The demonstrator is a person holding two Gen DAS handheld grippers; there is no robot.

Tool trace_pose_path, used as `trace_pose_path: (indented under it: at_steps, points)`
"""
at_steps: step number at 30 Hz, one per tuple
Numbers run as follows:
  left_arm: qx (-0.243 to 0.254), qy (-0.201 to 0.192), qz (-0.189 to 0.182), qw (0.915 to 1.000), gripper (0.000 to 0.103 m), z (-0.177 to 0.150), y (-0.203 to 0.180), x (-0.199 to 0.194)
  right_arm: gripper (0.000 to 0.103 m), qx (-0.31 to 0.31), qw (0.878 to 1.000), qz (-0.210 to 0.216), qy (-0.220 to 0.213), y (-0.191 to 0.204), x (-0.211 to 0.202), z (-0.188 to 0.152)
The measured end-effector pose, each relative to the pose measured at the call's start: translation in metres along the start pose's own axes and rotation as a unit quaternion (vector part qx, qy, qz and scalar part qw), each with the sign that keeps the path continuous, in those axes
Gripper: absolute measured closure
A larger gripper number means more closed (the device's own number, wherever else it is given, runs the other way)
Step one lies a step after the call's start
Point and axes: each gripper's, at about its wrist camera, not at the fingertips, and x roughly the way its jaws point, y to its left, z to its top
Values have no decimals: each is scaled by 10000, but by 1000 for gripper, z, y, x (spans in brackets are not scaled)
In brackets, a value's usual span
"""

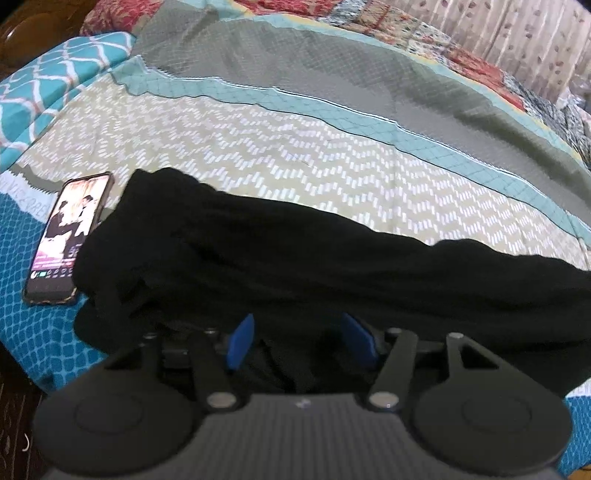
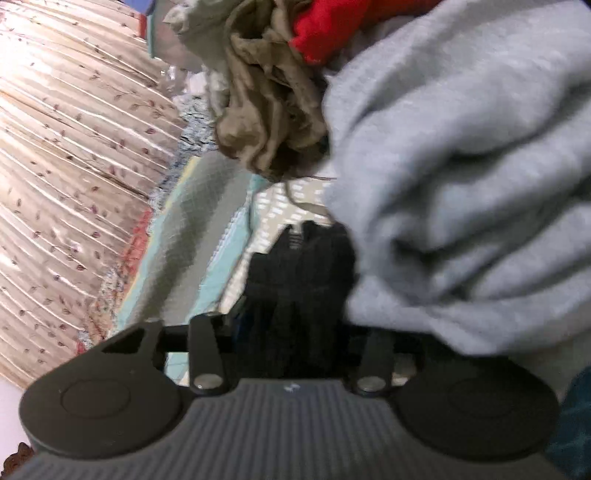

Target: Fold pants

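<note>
The black pants [image 1: 295, 266] lie in a long band across the bed, one end bunched at the left beside a phone. My left gripper [image 1: 300, 339] hovers at their near edge. Its blue pads [image 1: 242, 341] stand well apart, with only loose black cloth behind them, so it is open. In the right wrist view, another part of the black pants [image 2: 295, 273] lies straight ahead of my right gripper [image 2: 295, 325]. Its finger arms are spread, but the tips are lost against the dark cloth. A grey garment [image 2: 461, 184] hangs over its right side.
A phone [image 1: 68, 236] with a lit screen lies on the teal sheet, touching the pants' left end. The beige zigzag bedspread [image 1: 295, 162] stretches beyond the pants. An olive-brown garment [image 2: 266, 103] and a red cloth [image 2: 332, 26] are piled behind the grey one. A leaf-patterned curtain [image 2: 74, 166] hangs at the left.
</note>
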Motion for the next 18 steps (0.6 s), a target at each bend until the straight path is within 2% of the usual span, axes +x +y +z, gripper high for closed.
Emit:
trace_pose_path:
  at_steps: [2,4,7,9,11,14,16,18]
  points:
    - [58,42,-43,10000,47,0,-5,2,51,-284,9994,-178,49,4,6,-3]
    - [63,68,-148,9998,48,1,-10,3,88,-511,9976,-467,86,4,10,-3]
    - [54,109,-517,9986,49,1,-18,-1,91,-323,9989,-317,98,4,0,0]
    - [18,172,-824,9965,50,2,-25,-2,92,-656,9978,-62,43,19,-19,-4]
    - [-50,321,-1261,9915,51,3,-33,2,92,-1270,9918,114,-24,40,-39,-16]
    - [-67,580,-1852,9810,52,4,-55,12,92,-2333,9718,336,-78,76,-65,-43]
    - [-50,739,-2183,9731,53,3,-72,20,92,-3117,9490,471,-80,100,-79,-70]
    - [-16,867,-2458,9654,53,2,-91,27,92,-4015,9138,617,-65,124,-89,-106]
